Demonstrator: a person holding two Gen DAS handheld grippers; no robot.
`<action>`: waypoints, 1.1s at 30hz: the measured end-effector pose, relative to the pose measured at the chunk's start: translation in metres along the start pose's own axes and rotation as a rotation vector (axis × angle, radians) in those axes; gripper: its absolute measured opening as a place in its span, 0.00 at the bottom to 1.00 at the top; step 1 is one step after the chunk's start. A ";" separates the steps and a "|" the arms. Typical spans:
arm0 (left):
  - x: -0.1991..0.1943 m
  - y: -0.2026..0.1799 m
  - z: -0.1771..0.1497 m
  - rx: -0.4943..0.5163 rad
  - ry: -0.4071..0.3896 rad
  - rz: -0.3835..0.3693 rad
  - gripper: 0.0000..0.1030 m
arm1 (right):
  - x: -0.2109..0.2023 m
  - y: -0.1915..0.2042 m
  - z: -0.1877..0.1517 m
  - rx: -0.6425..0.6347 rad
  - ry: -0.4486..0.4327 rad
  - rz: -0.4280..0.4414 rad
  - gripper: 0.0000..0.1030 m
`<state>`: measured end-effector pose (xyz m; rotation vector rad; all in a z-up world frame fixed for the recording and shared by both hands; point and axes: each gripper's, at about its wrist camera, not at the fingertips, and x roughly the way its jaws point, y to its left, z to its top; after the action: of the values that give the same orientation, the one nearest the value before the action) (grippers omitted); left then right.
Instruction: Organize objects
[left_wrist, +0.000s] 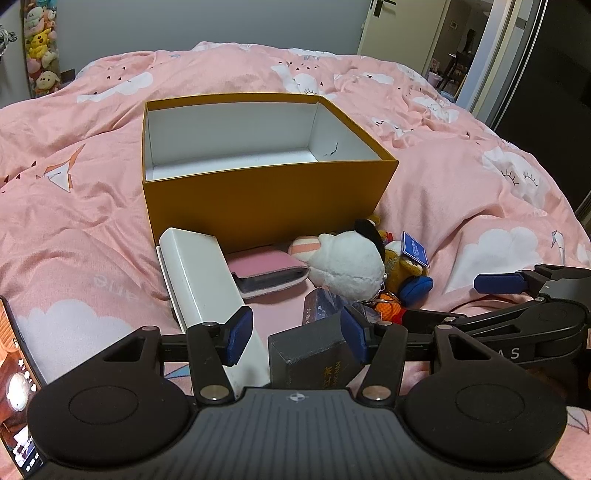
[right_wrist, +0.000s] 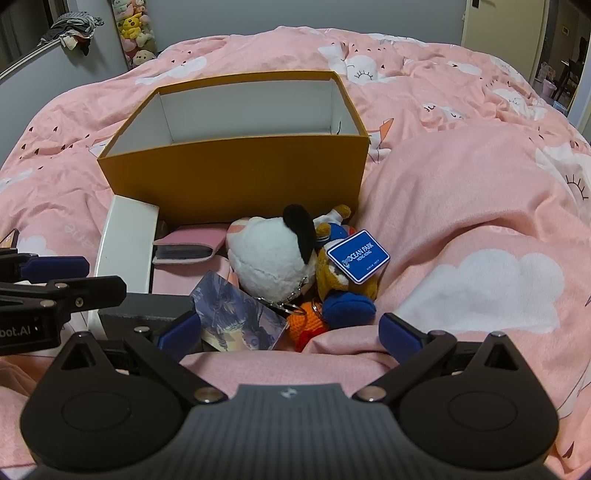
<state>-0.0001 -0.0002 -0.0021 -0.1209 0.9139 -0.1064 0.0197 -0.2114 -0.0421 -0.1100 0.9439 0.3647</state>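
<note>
Bed: we see a pink cloud-print duvet (left_wrist: 92, 229) carrying an open orange box (left_wrist: 258, 199).
Left wrist: our left gripper (left_wrist: 295, 336), fingers apart, straddles a dark box (left_wrist: 314, 354) beside the white case (left_wrist: 199, 280).
Right wrist: our right gripper (right_wrist: 291, 332), fingers wide apart, holds nothing; white plush (right_wrist: 273, 258) lies against the orange box.

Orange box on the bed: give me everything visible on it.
The orange box is a lidless rectangular carton, looks like rigid cardboard, mustard-orange outside and plain white inside. It sits upright on the pink quilt, open top up. What shows of its inside is empty, save a small dark scuff on the right inner wall. A white case leans near its front left corner; a pink wallet and a white plush lie right before its front wall; contact is unclear.
</note>
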 end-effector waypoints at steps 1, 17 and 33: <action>0.000 0.000 0.000 0.000 0.000 0.000 0.63 | 0.000 0.000 0.000 0.000 0.000 0.000 0.99; 0.000 -0.001 0.000 0.007 0.002 -0.006 0.63 | 0.001 0.001 0.000 -0.002 0.005 0.002 0.99; -0.010 0.034 0.008 -0.114 -0.007 -0.034 0.45 | 0.001 0.002 0.010 -0.035 0.012 0.065 0.74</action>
<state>0.0015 0.0356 0.0050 -0.2422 0.9110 -0.0853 0.0270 -0.2066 -0.0374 -0.1143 0.9543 0.4411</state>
